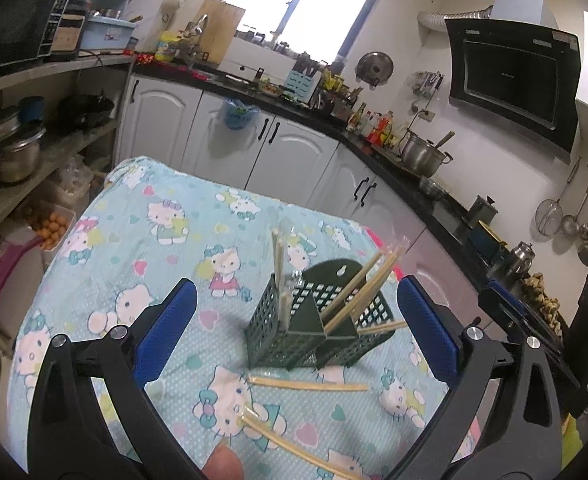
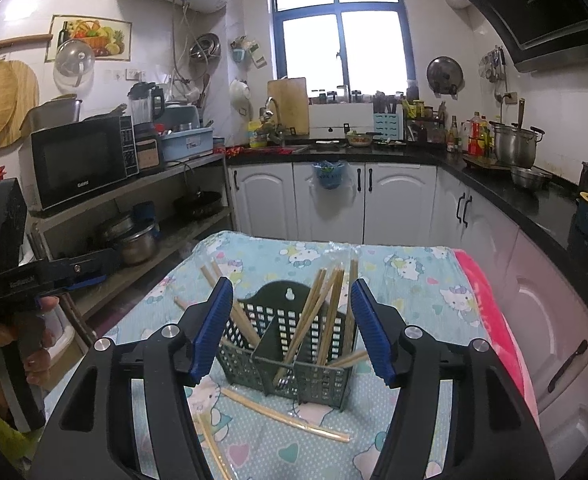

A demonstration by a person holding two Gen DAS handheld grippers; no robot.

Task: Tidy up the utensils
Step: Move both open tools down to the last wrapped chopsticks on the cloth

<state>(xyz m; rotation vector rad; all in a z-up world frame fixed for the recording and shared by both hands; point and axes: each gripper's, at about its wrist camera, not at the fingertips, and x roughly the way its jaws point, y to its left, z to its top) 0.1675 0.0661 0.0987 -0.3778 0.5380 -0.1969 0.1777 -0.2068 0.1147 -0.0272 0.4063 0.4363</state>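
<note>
Now | L tool [image 1: 294, 328] wide, empty; R tool [image 2: 291, 326] wide round basket [image 2: 285, 364]; chopstick [image 1: 294, 450] end cut off

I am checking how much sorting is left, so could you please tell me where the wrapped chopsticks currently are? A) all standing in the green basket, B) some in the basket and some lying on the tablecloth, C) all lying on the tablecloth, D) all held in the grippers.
B: several chopsticks stand in the green basket, while other wrapped pairs lie on the tablecloth in front of it.
</note>
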